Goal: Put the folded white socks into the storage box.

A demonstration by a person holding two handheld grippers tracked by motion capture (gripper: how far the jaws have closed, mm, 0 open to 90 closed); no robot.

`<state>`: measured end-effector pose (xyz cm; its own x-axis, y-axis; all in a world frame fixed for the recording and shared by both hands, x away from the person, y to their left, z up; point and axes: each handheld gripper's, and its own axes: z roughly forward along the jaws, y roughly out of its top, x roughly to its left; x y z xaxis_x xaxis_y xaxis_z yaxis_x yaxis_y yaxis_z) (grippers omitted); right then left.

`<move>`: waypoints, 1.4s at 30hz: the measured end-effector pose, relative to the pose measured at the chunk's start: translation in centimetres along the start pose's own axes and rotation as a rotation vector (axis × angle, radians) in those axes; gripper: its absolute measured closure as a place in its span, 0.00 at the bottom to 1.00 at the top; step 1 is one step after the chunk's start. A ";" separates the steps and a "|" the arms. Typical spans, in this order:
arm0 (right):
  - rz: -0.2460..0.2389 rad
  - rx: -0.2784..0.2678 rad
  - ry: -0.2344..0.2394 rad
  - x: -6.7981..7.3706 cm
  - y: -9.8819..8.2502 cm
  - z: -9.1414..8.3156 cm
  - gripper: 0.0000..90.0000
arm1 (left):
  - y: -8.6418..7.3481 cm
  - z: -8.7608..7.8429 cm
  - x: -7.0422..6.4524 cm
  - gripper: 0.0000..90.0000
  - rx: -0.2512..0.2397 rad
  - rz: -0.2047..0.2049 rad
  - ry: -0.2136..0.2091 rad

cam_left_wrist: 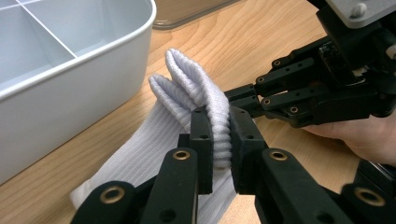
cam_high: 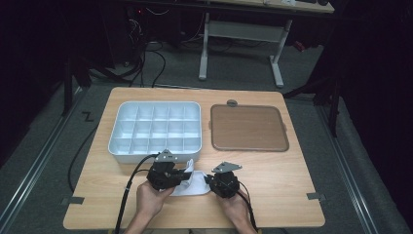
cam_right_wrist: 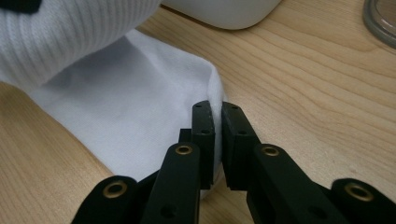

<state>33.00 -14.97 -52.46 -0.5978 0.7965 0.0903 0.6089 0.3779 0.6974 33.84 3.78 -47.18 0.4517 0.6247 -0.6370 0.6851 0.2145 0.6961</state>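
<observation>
Both tongs, left gripper [cam_left_wrist: 220,135] and right gripper [cam_right_wrist: 217,128], pinch the white sock [cam_high: 194,184] tight, folding it; next, lay the fold flat.

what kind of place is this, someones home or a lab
Most likely a lab or recording workspace, not a home: a bare wooden table on grey carpet, loose cables trailing across the floor behind it, and a height-adjustable desk frame beyond, with dark surroundings.

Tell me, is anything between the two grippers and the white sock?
Nothing visible is. The left gripper is shut on the ribbed cuff of the white sock, and the right gripper is shut on its edge.
</observation>
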 end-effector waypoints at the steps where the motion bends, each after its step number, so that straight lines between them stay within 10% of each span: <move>1: 0.001 -0.001 0.001 0.1 0.0 0.0 0.95 | 0.0 0.0 0.0 0.91 0.000 -0.002 0.000; 42: -0.011 0.005 0.011 0.0 0.5 0.6 0.95 | -3.3 4.6 0.2 0.90 0.110 0.092 0.075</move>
<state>33.65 -14.53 -52.52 -0.6103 0.7871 0.0899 0.6048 0.3896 0.6946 34.33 -0.25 -51.09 0.4747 0.6929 -0.5427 0.7028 0.0727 0.7076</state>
